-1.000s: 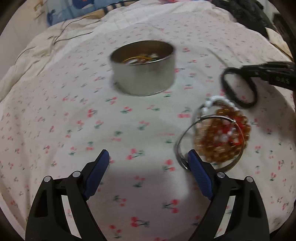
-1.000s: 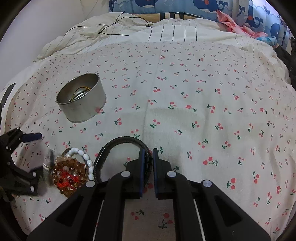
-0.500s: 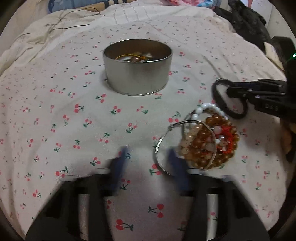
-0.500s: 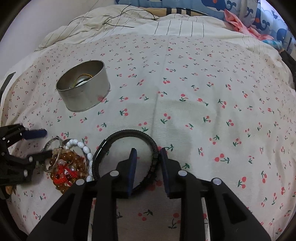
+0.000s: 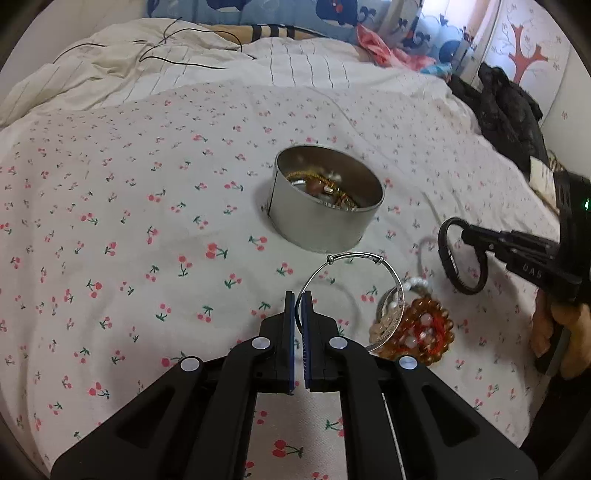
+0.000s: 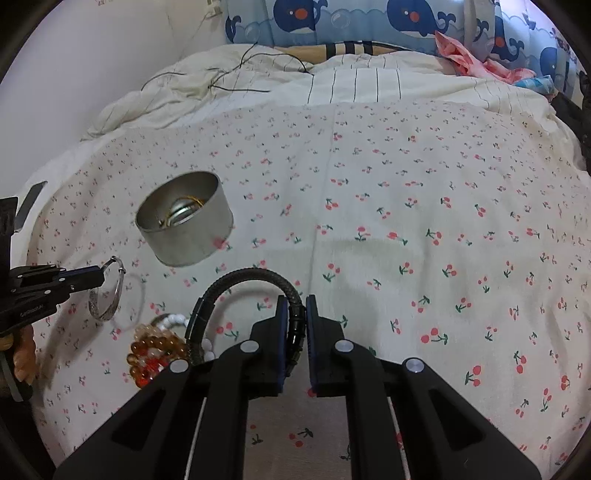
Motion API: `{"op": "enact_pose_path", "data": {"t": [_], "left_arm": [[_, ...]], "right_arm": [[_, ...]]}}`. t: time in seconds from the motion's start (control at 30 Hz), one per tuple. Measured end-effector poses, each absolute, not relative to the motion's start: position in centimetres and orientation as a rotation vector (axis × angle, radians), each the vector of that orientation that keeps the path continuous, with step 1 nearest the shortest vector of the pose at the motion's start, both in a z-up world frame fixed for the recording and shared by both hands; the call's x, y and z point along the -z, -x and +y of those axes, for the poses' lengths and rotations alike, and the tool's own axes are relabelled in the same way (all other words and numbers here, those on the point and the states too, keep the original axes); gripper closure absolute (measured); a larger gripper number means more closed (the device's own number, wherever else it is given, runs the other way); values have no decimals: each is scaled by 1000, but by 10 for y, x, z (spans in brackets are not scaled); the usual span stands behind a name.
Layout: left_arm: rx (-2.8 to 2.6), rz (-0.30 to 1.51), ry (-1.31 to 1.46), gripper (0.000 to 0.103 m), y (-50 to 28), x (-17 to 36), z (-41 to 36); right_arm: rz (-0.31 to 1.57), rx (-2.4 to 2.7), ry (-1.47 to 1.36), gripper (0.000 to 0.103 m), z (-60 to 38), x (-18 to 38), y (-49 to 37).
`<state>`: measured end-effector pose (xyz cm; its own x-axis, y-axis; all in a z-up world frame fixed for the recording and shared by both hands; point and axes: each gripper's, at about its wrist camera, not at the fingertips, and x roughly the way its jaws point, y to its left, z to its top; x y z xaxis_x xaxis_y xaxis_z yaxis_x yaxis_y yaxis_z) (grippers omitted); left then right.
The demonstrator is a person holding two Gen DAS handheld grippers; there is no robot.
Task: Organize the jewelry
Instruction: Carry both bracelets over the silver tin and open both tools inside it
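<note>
Left gripper [image 5: 298, 295] clamping the silver bangle [image 5: 354, 291], jaws just closing on its rim, lifting it clear of the bead pile [image 5: 417, 332]. Right gripper [image 6: 295, 306] pinching the black braided bracelet [image 6: 243, 284], jaws just closing. Sitting beyond both, closer to the left: metal tin [image 5: 327, 195] on the cherry-print bedspread [image 5: 147, 221], mouth facing up.

Cherry-print bedsheet [image 6: 369, 206], striped quilt [image 6: 354, 88], whale-print pillow [image 6: 332, 18].
</note>
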<state>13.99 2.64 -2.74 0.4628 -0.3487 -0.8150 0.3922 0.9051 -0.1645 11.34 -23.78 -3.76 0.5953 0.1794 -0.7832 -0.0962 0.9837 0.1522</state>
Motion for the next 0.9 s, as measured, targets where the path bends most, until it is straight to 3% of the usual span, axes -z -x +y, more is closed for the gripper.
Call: {"op": "enact_pose_path", "data": {"t": [0.5, 0.9], "left_arm": [[410, 893, -81, 100, -181, -23, 3], [379, 956, -180, 100, -233, 6, -35]], "right_arm": [[839, -204, -91, 93, -225, 12, -137], [791, -191, -67, 93, -225, -6, -181]]}}
